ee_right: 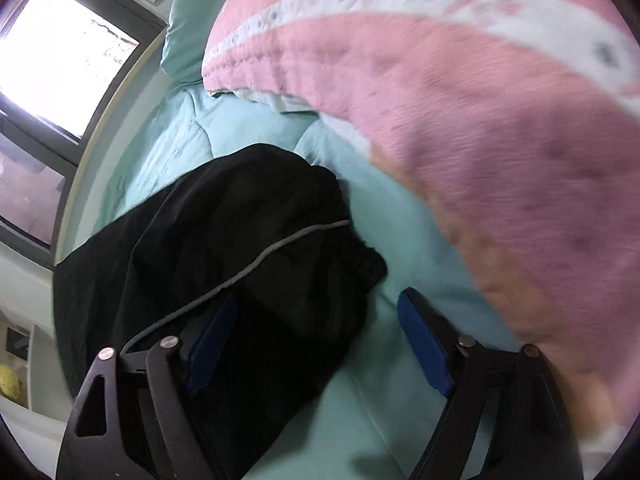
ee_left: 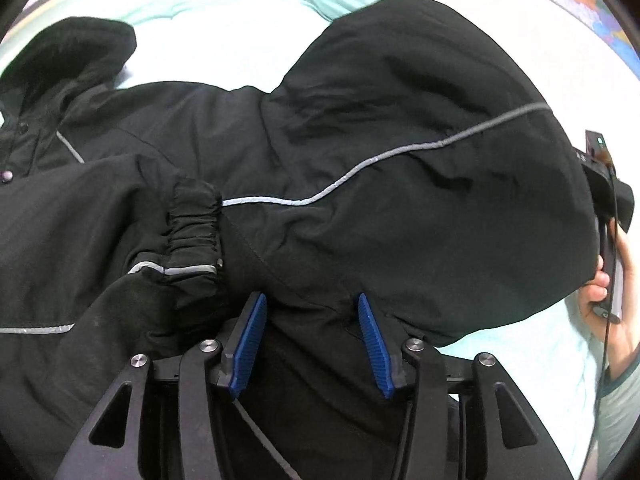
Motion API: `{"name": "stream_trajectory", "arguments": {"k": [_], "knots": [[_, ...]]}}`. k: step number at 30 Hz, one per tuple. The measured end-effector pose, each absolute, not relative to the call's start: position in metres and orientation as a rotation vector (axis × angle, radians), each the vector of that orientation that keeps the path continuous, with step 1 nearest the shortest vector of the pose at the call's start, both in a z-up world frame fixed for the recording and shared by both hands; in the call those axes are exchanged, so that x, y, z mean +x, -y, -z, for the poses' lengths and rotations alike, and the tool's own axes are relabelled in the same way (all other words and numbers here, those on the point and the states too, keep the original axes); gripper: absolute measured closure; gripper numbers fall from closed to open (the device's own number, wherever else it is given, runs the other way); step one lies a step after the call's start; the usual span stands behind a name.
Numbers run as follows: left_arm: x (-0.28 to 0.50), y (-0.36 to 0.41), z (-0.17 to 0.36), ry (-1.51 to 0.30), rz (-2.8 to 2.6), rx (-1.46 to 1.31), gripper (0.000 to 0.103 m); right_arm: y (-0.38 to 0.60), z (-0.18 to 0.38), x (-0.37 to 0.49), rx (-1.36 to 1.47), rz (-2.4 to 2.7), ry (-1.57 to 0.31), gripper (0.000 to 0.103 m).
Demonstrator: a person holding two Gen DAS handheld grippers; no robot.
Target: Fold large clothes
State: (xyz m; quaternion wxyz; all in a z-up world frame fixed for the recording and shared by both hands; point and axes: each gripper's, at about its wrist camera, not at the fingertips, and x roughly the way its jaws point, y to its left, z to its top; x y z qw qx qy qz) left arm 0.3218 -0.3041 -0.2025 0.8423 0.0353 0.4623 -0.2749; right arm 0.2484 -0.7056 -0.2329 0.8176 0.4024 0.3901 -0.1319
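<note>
Both grippers — left (ee_left: 312, 344) and right (ee_right: 316, 344) — parted, gripping nothing over jacket (ee_left: 360, 160): risk pinching one layer only, dragging the fold askew.

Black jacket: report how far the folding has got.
Done: one sleeve cuff lies across the black jacket on the teal bedding. In hand: nothing; left hand-held gripper and right hand-held gripper stand open over it. Left: the hood and body remain spread.
</note>
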Motion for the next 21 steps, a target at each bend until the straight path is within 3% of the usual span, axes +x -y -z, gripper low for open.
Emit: {"name": "stream_trajectory", "arguments": {"k": [4, 5, 6, 8, 9, 12, 18, 21], "knots": [[0.313, 0.308, 0.204, -0.941, 0.562, 0.113, 0.052, 0.679, 0.235, 0.271, 0.668, 0.360, -0.898, 0.013], [0.306, 0.315, 0.203, -0.936, 0.560, 0.115, 0.052, 0.673, 0.234, 0.274, 0.617, 0.372, -0.901, 0.023], [0.305, 0.314, 0.203, -0.934, 0.563, 0.108, 0.052, 0.664, 0.232, 0.276, 0.557, 0.368, -0.889, 0.047], [0.303, 0.311, 0.204, -0.936, 0.574, 0.089, 0.052, 0.652, 0.224, 0.275, 0.489, 0.359, -0.865, 0.070], [0.299, 0.314, 0.202, -0.938, 0.575, 0.087, 0.052, 0.647, 0.217, 0.272, 0.460, 0.361, -0.849, 0.077], [0.298, 0.314, 0.199, -0.940, 0.569, 0.104, 0.053, 0.642, 0.192, 0.255, 0.395, 0.388, -0.783, 0.082], [0.293, 0.329, 0.174, -0.863, 0.593, 0.147, 0.054, 0.672, 0.117, 0.201, 0.286, 0.478, -0.636, 0.083], [0.290, 0.346, 0.168, -0.860, 0.624, 0.142, 0.054, 0.699, 0.106, 0.200, 0.310, 0.416, -0.676, 0.083]]}}
